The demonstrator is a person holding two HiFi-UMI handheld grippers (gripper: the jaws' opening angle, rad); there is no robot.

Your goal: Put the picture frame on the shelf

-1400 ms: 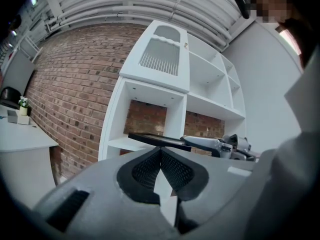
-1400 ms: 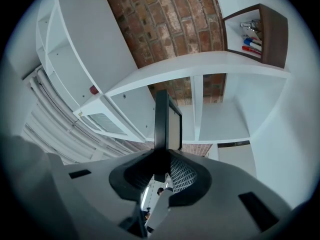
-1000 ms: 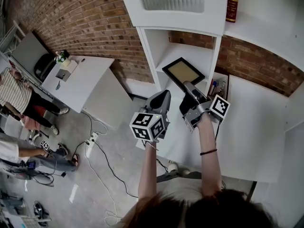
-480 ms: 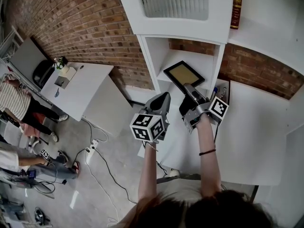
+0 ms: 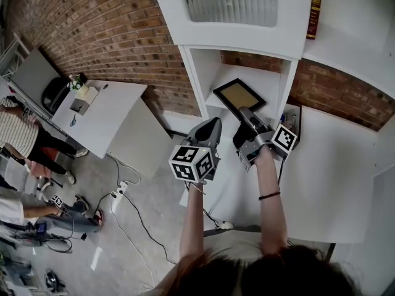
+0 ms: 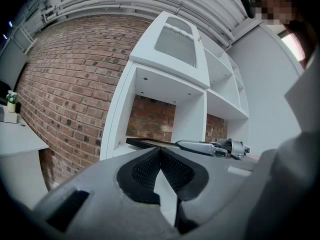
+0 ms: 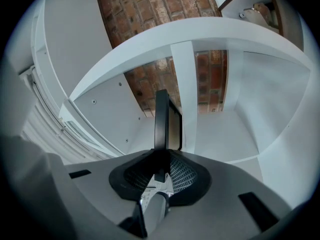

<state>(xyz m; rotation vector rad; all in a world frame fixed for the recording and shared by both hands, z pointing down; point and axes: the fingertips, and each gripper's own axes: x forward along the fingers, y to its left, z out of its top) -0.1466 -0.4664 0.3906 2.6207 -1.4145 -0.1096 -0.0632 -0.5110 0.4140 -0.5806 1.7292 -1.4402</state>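
where the head view looks down, the right gripper (image 5: 245, 111) reaches toward the white shelf (image 5: 192, 73), jaws partly closed and clamped on the near edge of the frame (image 5: 239, 95). frame is black-rimmed with a tan panel. most of it lies inside the lower open cubby, low over the cubby's board and tilted a little. cannot tell if the far edge touches the board. in the right gripper view the frame (image 7: 161, 119) shows edge-on, a thin dark bar running from between the ribbed pads (image 7: 182, 176) into the cubby, with the shelf's (image 7: 235, 129) white walls on either side and brick behind. right gripper (image 7: 162, 160) pads press on both faces of the frame. left gripper (image 5: 213, 124) sits just beside the right one, on its left and short of the cubby, apart from the frame. in the left gripper view its jaws (image 6: 160, 151) meet at the tips with nothing between them. beyond them are the frame (image 6: 150, 143), the right gripper (image 6: 210, 147) and the shelf (image 6: 120, 109). a red book (image 5: 314, 8) stands on the shelf top at the right. the brick wall (image 5: 111, 36) runs behind, with a white table (image 5: 108, 113) at the left carrying small items. a person in a striped top (image 5: 18, 131) is at the far left, and cables (image 5: 139, 217) lie on the floor.
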